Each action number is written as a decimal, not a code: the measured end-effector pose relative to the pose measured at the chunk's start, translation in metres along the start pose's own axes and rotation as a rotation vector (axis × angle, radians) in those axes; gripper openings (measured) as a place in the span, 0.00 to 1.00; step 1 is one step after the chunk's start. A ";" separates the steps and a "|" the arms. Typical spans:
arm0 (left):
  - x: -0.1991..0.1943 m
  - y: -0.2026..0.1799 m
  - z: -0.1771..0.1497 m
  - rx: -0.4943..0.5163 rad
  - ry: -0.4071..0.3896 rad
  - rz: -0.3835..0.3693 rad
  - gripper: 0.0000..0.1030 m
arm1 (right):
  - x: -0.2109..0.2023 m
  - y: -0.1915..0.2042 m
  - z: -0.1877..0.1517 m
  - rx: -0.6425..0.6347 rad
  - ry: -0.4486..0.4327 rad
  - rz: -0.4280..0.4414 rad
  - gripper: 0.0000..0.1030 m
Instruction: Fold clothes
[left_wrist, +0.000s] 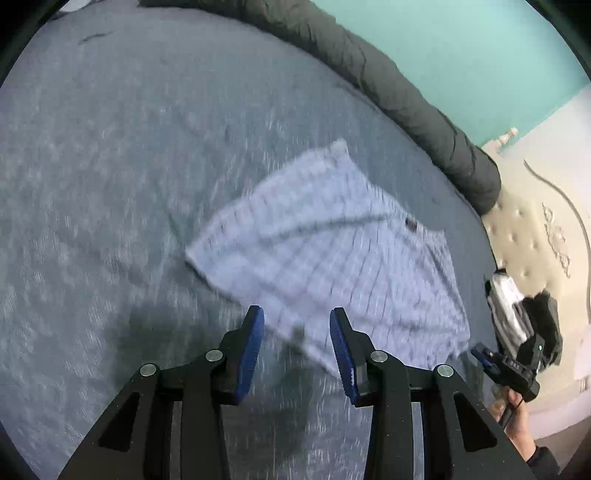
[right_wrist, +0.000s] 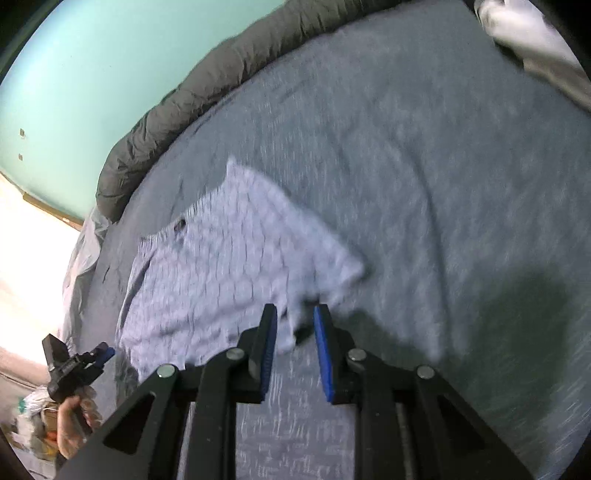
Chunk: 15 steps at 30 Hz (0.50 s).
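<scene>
While both grippers hover over the bed, the folded shirt lies just past their tips.
Left gripper: jaws partly open, nothing between, shirt edge just beyond. Right gripper: jaws narrower, a shirt corner shows in the gap; contact unclear through blur. Shirt flat on grey bedsheet; dark rolled blanket behind, against teal wall.

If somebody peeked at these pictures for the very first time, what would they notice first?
Probably the pale blue checked cloth, lying folded in the middle of the grey bed cover. Next come the blue-padded fingers of the left hand-held gripper and the right hand-held gripper, poking up from the bottom with their jaws apart at the cloth's near edge. A dark rolled quilt lies along the bed's far side, before a turquoise wall.
</scene>
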<state>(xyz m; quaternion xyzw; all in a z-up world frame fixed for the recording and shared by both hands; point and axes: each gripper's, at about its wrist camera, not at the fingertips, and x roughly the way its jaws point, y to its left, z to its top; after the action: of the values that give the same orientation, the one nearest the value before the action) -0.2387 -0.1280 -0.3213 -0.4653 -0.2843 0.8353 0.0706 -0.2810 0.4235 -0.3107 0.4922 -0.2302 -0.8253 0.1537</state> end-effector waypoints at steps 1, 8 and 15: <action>0.000 -0.001 0.008 0.003 -0.006 0.002 0.39 | 0.004 0.004 0.010 -0.014 -0.001 -0.006 0.20; 0.039 -0.025 0.078 0.113 0.028 0.053 0.40 | 0.045 0.032 0.068 -0.106 0.031 -0.002 0.34; 0.084 -0.048 0.131 0.227 0.070 0.080 0.40 | 0.089 0.064 0.113 -0.259 0.058 -0.022 0.44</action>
<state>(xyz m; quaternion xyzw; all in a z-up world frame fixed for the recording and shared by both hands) -0.3996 -0.1091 -0.3044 -0.4943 -0.1667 0.8473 0.0994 -0.4207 0.3523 -0.2966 0.4943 -0.1118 -0.8353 0.2133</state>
